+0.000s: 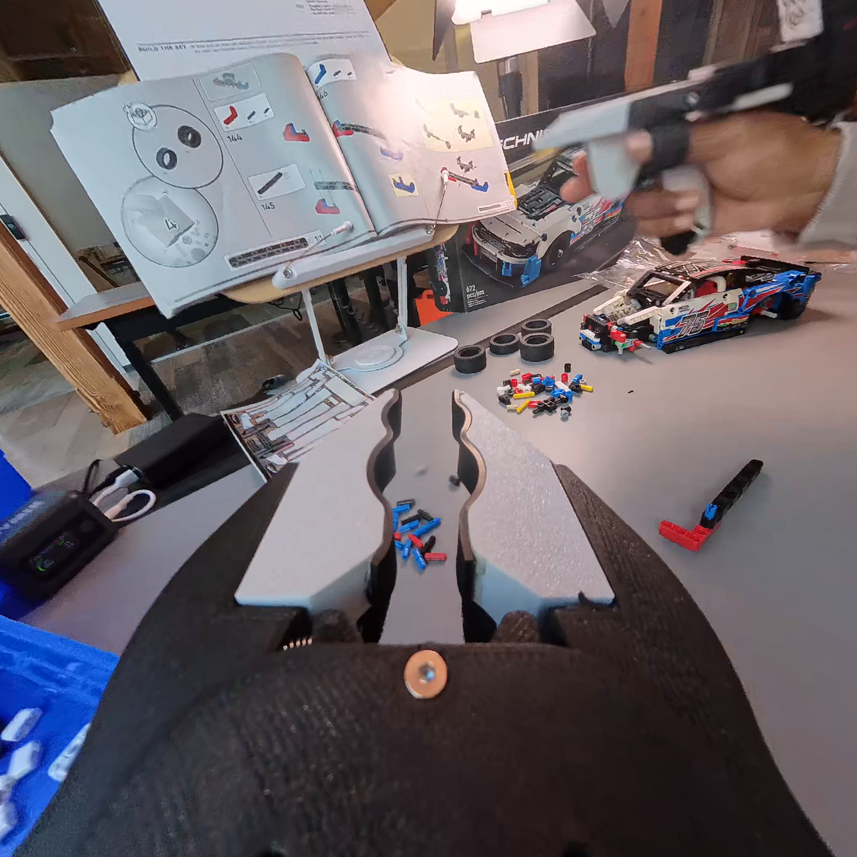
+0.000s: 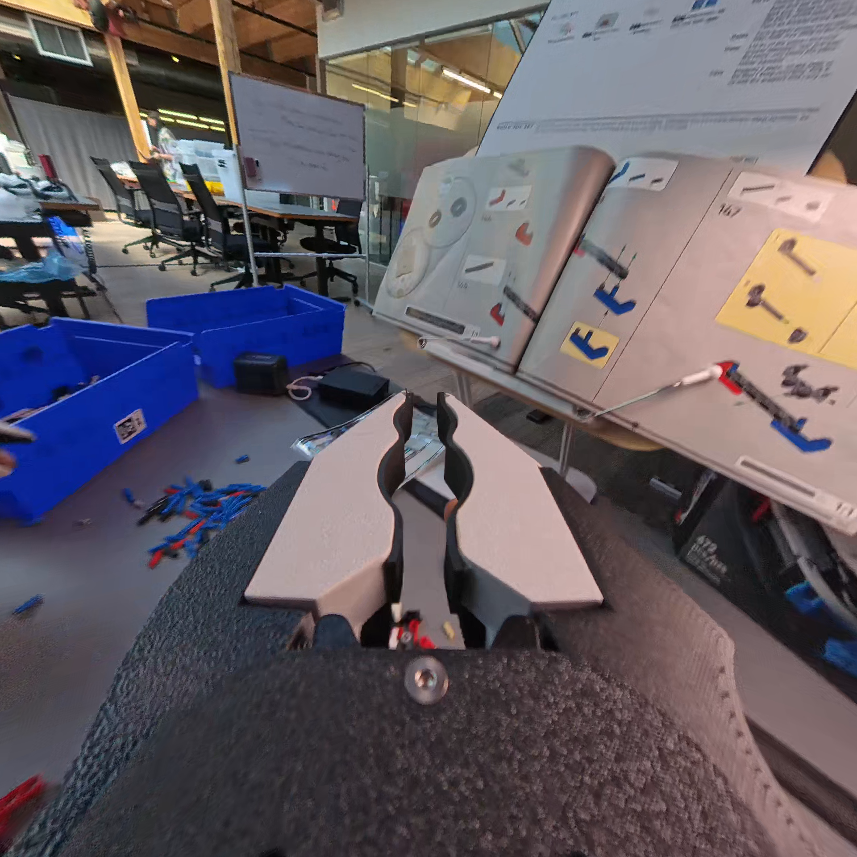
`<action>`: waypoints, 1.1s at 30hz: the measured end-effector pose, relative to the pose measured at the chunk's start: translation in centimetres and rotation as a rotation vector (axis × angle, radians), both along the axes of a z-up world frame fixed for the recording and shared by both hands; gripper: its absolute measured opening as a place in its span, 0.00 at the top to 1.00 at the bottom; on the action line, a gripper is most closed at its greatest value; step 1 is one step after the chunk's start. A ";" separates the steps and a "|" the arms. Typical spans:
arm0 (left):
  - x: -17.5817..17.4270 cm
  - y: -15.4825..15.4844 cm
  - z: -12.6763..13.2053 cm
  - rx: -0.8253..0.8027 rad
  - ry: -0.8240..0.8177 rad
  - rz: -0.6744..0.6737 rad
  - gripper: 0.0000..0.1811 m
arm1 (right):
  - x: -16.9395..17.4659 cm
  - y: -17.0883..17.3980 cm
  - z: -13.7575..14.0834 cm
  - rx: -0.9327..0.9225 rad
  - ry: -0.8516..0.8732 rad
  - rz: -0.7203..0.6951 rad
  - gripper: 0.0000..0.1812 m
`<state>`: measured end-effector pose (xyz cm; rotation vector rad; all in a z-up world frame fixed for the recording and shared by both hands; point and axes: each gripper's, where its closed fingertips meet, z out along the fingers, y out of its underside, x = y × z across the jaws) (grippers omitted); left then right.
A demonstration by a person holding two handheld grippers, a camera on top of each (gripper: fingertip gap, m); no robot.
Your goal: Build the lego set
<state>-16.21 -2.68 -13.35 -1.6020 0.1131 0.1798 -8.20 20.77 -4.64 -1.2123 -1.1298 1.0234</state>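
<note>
Left gripper [image 1: 424, 399]: jaws stand apart with a narrow gap and hold nothing. It hovers over the grey table [image 1: 695, 626], with a small heap of blue, black and red connector pins [image 1: 416, 533] visible between the fingers.

Right gripper [image 2: 423, 398]: jaws likewise narrowly parted and empty. It is raised above the table and aimed toward the instruction booklet [image 2: 649, 287] on its stand. In the left wrist view this gripper is motion-blurred, so its tips cannot be read there.

Parts layout, left wrist view:
- The sub-assembly in hand, a red L-shaped beam joined to a black beam [image 1: 712, 508] with a blue pin at the joint, lies on the table to the right of the left gripper, apart from both grippers.
- A second pile of mixed small parts [image 1: 542, 392] lies farther out, beside four loose tyres [image 1: 508, 345].
- The nearly built race car [image 1: 695, 306] stands beyond, in front of the set box [image 1: 533, 222].

Recommended procedure (judgement): the open pages appear to call for a matching blue angled piece at the beam's other end. Confirm the page first. Pick one pin at a time from the heap edge, gripping it across its middle. Steady the black beam with the other gripper before pressing, and keep pin and hole aligned.
</note>
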 end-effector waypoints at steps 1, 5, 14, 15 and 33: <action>-0.5 -0.3 1.1 -0.007 0.016 0.002 0.89 | 1.8 -1.8 -1.8 -0.055 -0.030 0.028 0.96; -2.8 -0.2 3.2 -0.228 0.100 -0.073 0.93 | 9.0 -8.5 -7.0 -0.297 -0.078 0.138 0.98; -7.4 0.2 -9.9 -1.236 0.307 -0.399 0.94 | 15.0 -11.1 -11.4 -0.280 -0.038 0.091 0.98; -7.7 0.0 -10.7 -1.295 0.334 -0.404 0.94 | 15.1 -10.9 -11.6 -0.269 -0.041 0.085 0.98; -7.4 -1.0 -15.0 -1.402 0.784 -0.652 0.95 | 15.8 -8.7 -12.9 -0.345 -0.034 0.083 0.98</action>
